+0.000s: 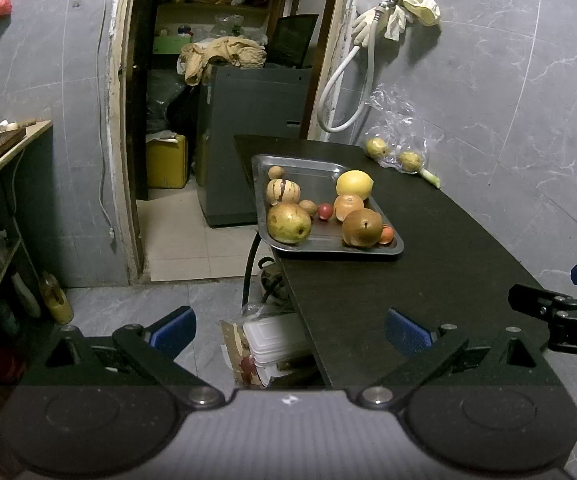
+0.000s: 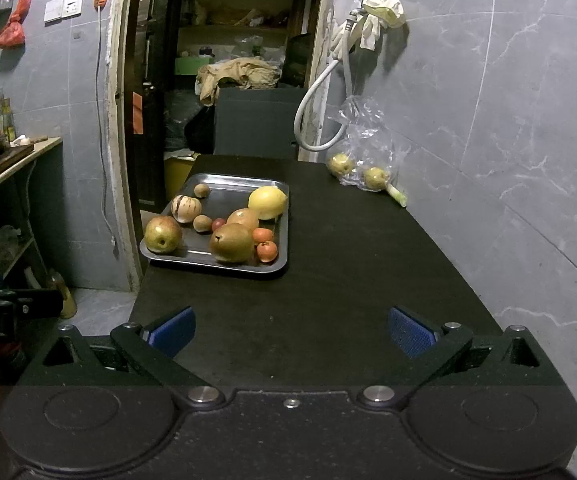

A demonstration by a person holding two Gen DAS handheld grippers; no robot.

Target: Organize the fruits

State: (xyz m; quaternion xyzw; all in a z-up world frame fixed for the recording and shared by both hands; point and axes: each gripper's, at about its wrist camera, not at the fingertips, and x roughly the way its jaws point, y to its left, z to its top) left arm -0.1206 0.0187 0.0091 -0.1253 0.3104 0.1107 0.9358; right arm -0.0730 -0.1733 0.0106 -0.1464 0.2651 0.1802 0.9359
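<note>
The left gripper [image 1: 290,330] stands wide open with nothing between its blue-padded fingers [image 1: 176,330]; it hangs over the near left corner of the black table [image 1: 428,248], one finger above the floor and the other above the tabletop, touching neither. The right gripper [image 2: 291,330] is spread just as wide, also empty, and hovers above the near end of the same table without touching it. Each gripper shows at the edge of the other's view, side by side and apart.

Farther along the table, toward its left edge, lies a steel tray [image 2: 224,266] holding the fruit. At its near left corner sits a yellow-green apple [image 2: 163,235], and to the right of it a brown pear [image 2: 231,243]. Just beside the pear on the right are two small orange fruits [image 2: 266,245], one behind the other. Behind the pear lies an orange [image 2: 243,218], with a small red fruit [image 2: 218,223] and a small brown fruit [image 2: 202,223] to its left. Farther back are a striped pale melon [image 2: 185,208] on the left, a large yellow citrus [image 2: 267,202] on the right, and another small brown fruit [image 2: 201,190] near the far rim.

At the table's far right, against the grey wall, a clear plastic bag [image 2: 362,148] holds two yellowish round fruits [image 2: 376,176]. A white hose [image 2: 316,96] hangs on the wall behind.
</note>
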